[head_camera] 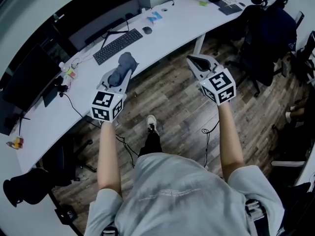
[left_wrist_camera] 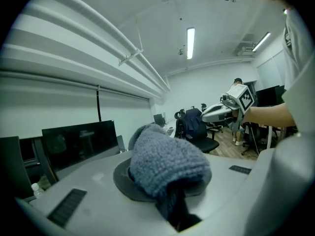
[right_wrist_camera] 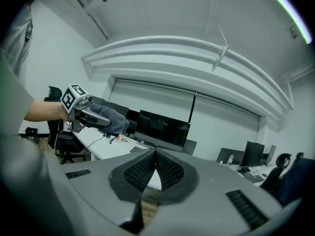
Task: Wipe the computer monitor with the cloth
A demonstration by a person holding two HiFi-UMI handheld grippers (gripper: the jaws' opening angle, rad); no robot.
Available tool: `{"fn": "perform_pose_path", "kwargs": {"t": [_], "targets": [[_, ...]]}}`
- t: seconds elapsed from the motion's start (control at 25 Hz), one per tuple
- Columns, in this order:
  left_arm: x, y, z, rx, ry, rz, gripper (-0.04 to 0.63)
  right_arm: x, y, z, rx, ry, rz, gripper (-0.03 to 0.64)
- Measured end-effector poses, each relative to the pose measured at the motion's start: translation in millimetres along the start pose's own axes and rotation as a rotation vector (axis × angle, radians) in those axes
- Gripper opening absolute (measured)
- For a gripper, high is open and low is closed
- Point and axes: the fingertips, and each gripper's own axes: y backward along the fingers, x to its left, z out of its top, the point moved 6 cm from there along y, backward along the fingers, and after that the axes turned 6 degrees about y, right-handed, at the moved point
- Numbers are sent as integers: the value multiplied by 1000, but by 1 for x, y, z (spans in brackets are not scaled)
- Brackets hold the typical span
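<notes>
On the left gripper (head_camera: 121,73) the jaws are almost fully hidden: a grey cloth (head_camera: 124,64) is wrapped over them, so their pads cannot be seen. In the left gripper view the cloth (left_wrist_camera: 166,163) makes a thick, fluffy, rounded lump. Its lower end goes down, dark, into the slot between the jaws, which hold it tight. The cloth is in the air above the near edge of the counter (head_camera: 182,16), well apart from any screen.

The right gripper (head_camera: 193,61) has its jaws pressed together with nothing between them. In its own view the two ribbed black pads (right_wrist_camera: 140,170) meet in one thin line.

I count two dark monitors on this part of the counter. One is a wide monitor (head_camera: 101,9) at the far side, and a second monitor (head_camera: 22,77) stands further left, partly cut off by the picture edge. Both screens are flat and black. One black keyboard (head_camera: 118,45) lies in front of the wide monitor, and one small dark mouse (head_camera: 147,30) lies just right of the keyboard. The counter is white, smooth and long. The small things at its left end are too tiny to name. The floor (head_camera: 177,107) is made of wood planks.
</notes>
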Motion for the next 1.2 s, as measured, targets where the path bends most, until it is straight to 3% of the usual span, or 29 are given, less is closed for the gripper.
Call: {"fn": "perform_pose_path", "kwargs": {"t": [0.72,0.88,1.04,1.2], "targets": [[224,-176,40,-39,23,-17,51,-126,-227,32,-8,-88,-10,2],[259,-211,48,-46,-9,-51,51,-150,-266,40,-33,-105,-28,2],[283,-239,48,-31,17,-104,49,-163,-298,40,-22,-123,-31,2],[292,-262,49,-3,-28,-149,49,-173,-320,36,-14,-138,-23,2]]}}
